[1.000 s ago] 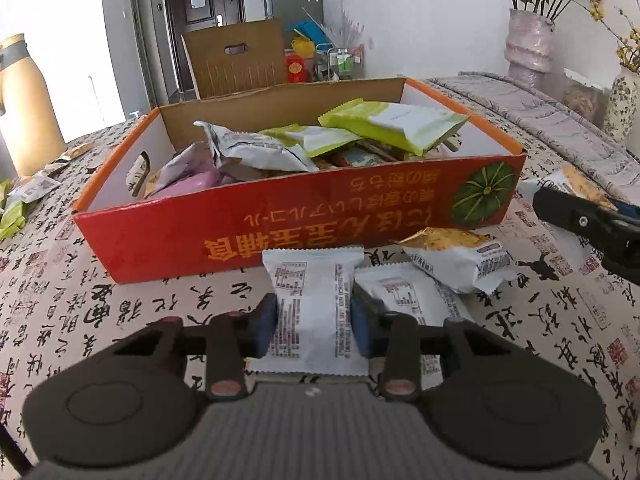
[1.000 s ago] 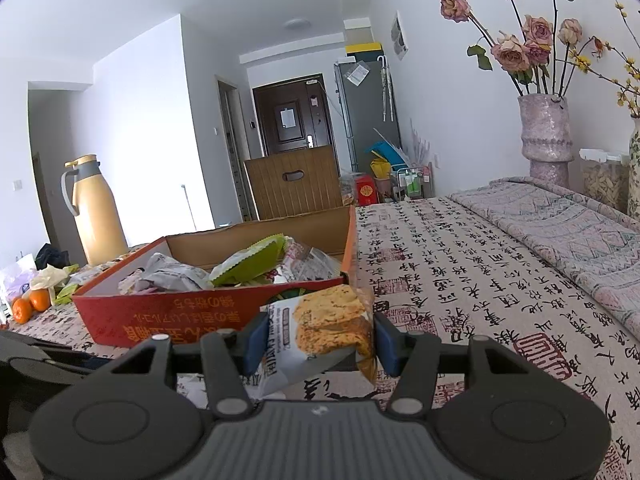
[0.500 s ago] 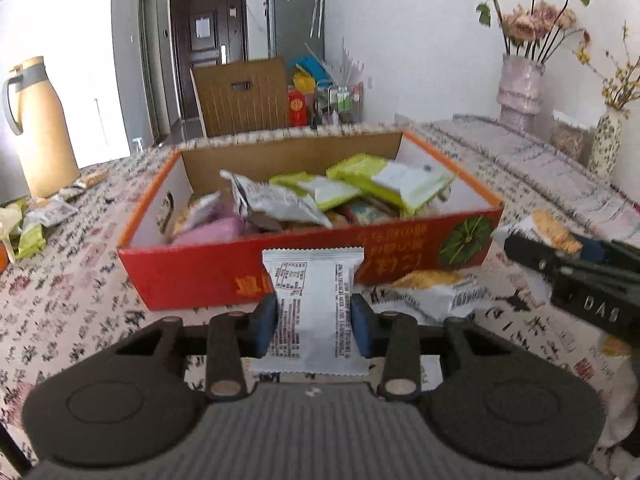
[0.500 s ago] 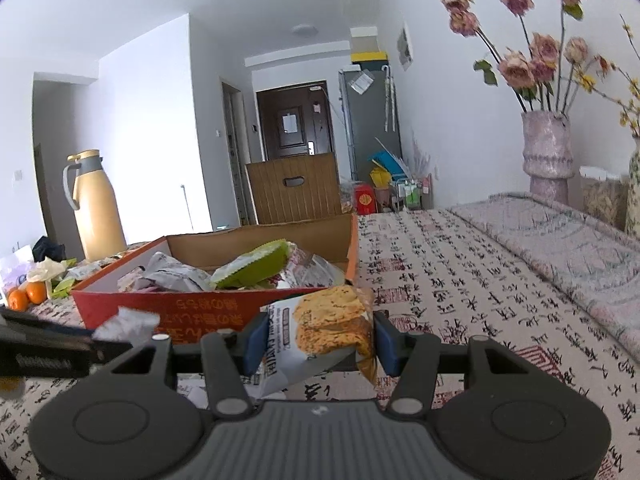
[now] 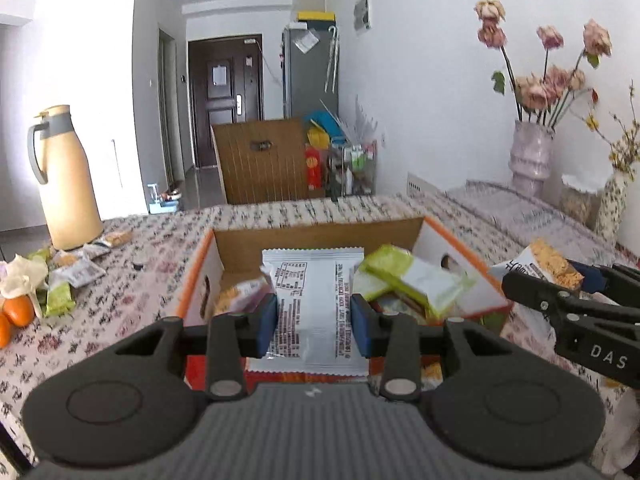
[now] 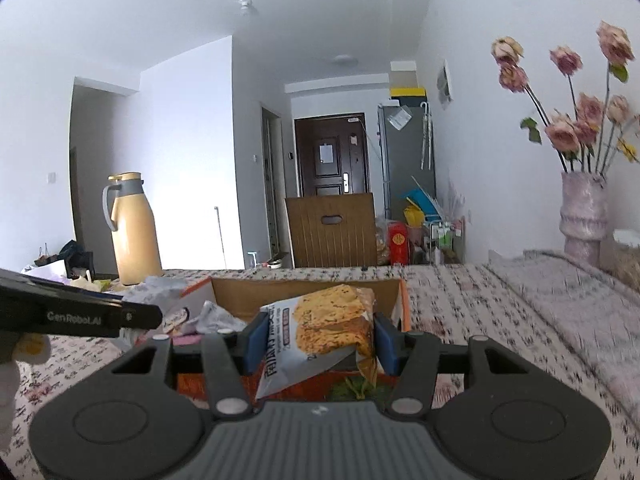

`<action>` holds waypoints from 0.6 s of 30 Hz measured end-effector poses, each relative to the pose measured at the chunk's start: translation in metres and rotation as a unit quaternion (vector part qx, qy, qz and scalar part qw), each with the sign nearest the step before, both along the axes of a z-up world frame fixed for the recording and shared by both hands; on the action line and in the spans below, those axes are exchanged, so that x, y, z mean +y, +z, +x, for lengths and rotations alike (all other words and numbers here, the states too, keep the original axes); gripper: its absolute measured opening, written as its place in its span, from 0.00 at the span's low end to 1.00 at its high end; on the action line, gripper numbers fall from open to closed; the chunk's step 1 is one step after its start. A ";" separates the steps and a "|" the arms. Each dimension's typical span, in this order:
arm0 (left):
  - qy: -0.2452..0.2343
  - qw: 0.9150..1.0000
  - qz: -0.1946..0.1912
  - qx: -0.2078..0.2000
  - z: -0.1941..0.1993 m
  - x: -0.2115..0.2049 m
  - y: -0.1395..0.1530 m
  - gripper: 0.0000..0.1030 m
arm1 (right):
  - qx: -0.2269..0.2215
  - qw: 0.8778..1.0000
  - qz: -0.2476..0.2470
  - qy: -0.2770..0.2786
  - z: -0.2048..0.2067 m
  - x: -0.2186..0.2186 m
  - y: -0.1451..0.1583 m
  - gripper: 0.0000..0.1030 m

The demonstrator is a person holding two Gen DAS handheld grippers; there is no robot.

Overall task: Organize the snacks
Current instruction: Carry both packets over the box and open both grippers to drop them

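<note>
My left gripper [image 5: 314, 330] is shut on a white snack packet [image 5: 314, 304] with black print, held above the near wall of the red cardboard box [image 5: 200, 276]. The box holds several packets, a green one [image 5: 394, 270] among them. My right gripper [image 6: 318, 344] is shut on a cracker packet [image 6: 324, 332] with a golden picture, raised over the same box [image 6: 403, 308]. In the left wrist view the right gripper [image 5: 560, 284] with its cracker packet [image 5: 550, 266] reaches in from the right. The left gripper's finger [image 6: 88, 314] crosses the left side of the right wrist view.
A tan thermos jug [image 5: 66, 178] stands at the back left with loose packets [image 5: 76, 268] and oranges [image 5: 18, 312] near it. A flower vase [image 5: 530, 152] and a jar stand at the right. A wooden chair back [image 5: 262, 160] is behind the patterned table [image 5: 132, 248].
Both grippers have risen with their packets. The left one lifted the white packet off the table to above the box's near wall, and the view tilted up toward the room.
</note>
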State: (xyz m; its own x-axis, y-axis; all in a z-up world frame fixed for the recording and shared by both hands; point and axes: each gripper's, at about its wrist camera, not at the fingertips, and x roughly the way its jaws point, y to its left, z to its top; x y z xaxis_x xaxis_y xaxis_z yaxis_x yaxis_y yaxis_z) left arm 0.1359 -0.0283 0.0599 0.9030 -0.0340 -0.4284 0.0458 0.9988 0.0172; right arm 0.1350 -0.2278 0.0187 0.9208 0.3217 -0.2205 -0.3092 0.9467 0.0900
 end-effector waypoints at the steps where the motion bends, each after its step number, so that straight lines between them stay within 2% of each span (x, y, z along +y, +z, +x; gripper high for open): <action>1: 0.001 1.000 0.000 -0.004 0.002 0.001 0.003 0.38 | -0.001 1.000 0.000 -0.001 0.004 0.002 0.003 0.52; 9: 0.017 1.000 -0.004 -0.018 0.029 0.015 0.018 0.38 | -0.004 1.000 -0.002 0.000 0.038 0.022 0.028 0.52; 18: 0.046 0.999 -0.013 -0.019 0.069 0.031 0.028 0.38 | 0.003 1.000 -0.007 -0.008 0.080 0.047 0.036 0.52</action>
State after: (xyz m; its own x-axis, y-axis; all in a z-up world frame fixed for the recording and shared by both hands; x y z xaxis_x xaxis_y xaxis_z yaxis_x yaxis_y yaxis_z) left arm 0.2053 0.0032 0.0879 0.9182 0.0392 -0.3942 -0.0464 0.9989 -0.0087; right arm 0.2147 -0.1807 0.0546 0.9243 0.3038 -0.2309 -0.2934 0.9527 0.0792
